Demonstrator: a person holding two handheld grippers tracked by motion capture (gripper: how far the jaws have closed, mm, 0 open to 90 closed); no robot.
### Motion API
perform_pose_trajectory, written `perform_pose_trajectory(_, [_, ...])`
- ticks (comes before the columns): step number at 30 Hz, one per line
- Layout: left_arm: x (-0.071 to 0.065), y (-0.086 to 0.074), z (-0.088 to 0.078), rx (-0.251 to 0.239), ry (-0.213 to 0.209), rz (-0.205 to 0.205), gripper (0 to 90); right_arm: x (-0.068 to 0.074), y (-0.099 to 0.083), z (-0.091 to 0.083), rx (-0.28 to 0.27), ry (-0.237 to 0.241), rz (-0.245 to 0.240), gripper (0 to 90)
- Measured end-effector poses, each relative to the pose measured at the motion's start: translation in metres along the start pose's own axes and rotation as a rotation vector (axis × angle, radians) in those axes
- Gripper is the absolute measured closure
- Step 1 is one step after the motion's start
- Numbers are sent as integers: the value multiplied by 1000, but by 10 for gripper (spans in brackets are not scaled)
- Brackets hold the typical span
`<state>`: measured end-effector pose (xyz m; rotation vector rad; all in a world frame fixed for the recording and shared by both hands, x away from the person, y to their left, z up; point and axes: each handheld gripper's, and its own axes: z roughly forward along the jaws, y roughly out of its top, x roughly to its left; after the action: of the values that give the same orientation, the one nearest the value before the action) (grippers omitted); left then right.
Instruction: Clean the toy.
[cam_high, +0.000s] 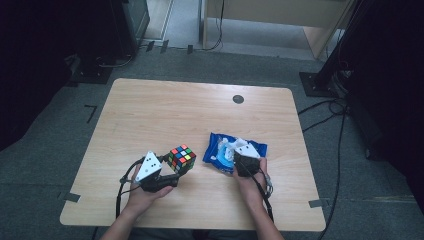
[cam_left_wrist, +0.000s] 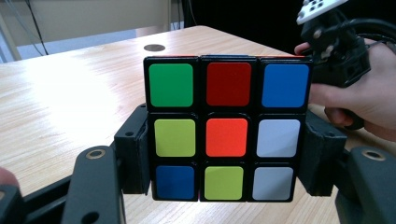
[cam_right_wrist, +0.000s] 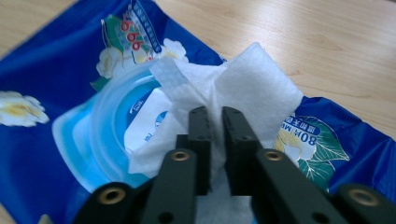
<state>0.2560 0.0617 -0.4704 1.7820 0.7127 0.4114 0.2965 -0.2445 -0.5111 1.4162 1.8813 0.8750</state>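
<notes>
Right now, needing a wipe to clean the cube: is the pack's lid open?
Open: a white wipe sticks out of the blue pack.

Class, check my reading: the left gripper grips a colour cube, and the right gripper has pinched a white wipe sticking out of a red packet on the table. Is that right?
Not quite: the packet is blue, not red, as the right gripper view shows. The rest stands: the left gripper grips the colour cube, and the right gripper pinches the white wipe.

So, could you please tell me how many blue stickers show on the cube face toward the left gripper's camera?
2: on the Rubik's cube, one blue sticker at the top-right corner, one at the bottom-left corner. Other faces are hidden there.
</notes>
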Motion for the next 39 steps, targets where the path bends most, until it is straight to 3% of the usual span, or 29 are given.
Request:
perform_pose_trajectory(6, [-2,-1,2,5,-7,4,340,-1,13,-25,-148,93,40,888])
perform_pose_trajectory(10, [-5,-1,4,11,-15,13,340,17,29,-49,-265,270,19,889])
perform_pose_trajectory(13, [-9,-1,5,14,-26,27,340,34,40,-64,-313,398,1,888])
perform_pose_trajectory(16, [-16,-1,6,12,-39,62,340,52,47,-72,-323,497,-17,888])
perform_pose_trajectory(20, [-22,-1,7,22,-36,101,340,65,46,-70,-292,573,4,888])
perform_pose_trajectory(22, [-21,-2,7,25,-41,102,340,66,45,-69,-271,603,40,888])
perform_pose_trajectory(26, [-21,-2,8,26,-41,106,340,68,48,-73,-249,732,111,888])
perform_pose_trajectory(29, [-22,-2,9,27,-42,107,340,78,51,-81,-250,767,82,887])
perform_pose_trajectory(32, [-21,-2,8,22,-38,107,340,83,53,-85,-264,769,53,886])
perform_pose_trajectory(34, [-21,-2,7,19,-37,105,340,77,52,-81,-259,775,81,885])
perform_pose_trajectory(39, [-21,-2,7,21,-37,109,340,56,44,-64,-218,679,173,885])
